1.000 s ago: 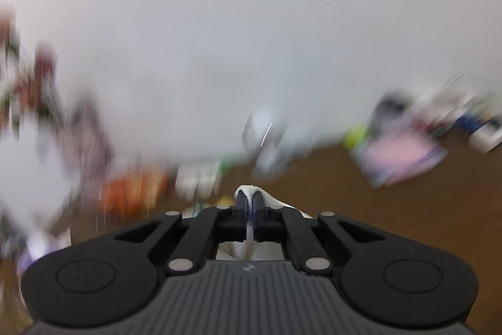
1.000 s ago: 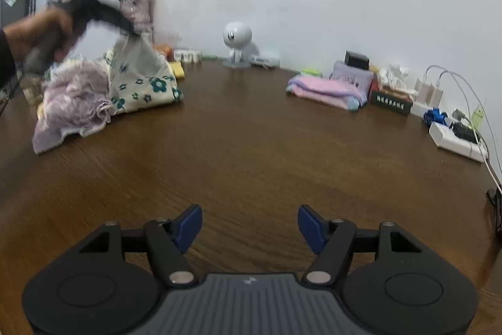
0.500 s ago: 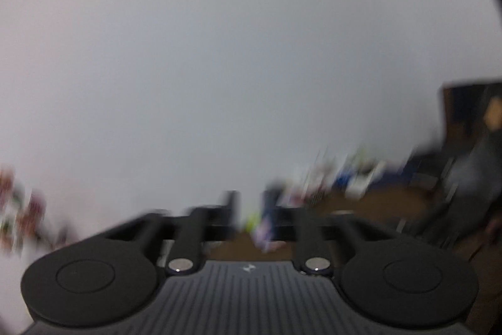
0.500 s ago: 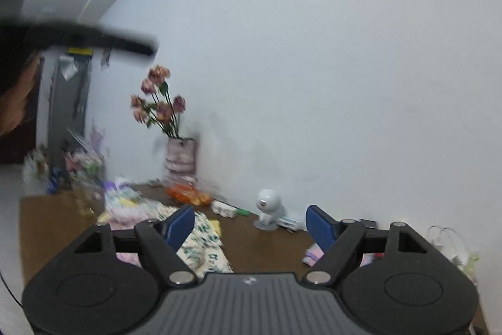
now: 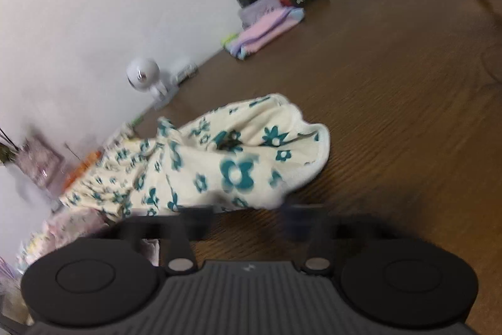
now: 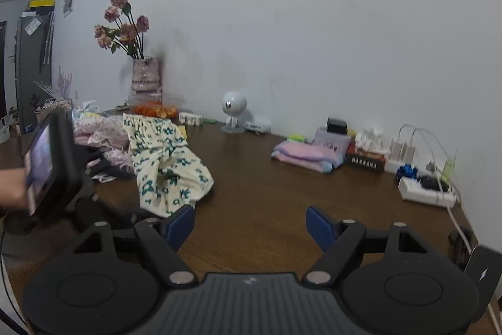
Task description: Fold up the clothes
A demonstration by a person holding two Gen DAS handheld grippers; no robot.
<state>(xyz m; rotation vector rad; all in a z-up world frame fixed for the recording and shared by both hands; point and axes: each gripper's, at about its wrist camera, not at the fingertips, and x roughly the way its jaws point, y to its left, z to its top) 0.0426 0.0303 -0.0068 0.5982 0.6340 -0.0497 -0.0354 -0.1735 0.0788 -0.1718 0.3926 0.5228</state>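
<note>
The step in hand looks like the start of a fresh fold: a garment is down on the table (image 6: 266,197) but not spread, and neither tool has hold of it.

Left gripper (image 5: 246,215): blurred, but its jaws show apart with nothing between them; it points down at the near hem of the floral garment (image 5: 226,159), just short of the cloth; in the right view the person's hand (image 6: 9,190) carries it at the far left edge.

Behind it lies the pile (image 6: 100,131) of pink unfolded clothes, touching the floral garment's far end. Further back stand two containers: a vase (image 6: 144,74) holding dried roses, upright against the wall; just beside it a clear box (image 6: 153,105) with orange items inside, too small to name.

The floral garment sits crumpled, left of the table's middle, one end bunched and rolled over; it needs flattening before any crease goes in.

Right of it, well apart, a folded stack (image 6: 306,157) in pink and blue lies near the wall; judging by that, some items are done.

Right gripper (image 6: 251,225): jaws wide, empty, hanging over bare wood, near the garment's right edge.

Next move, I judge: each tool pinches a corner of the hem; then both pull apart to spread it flat; a thick bunched edge could slip from a shallow pinch.
</note>
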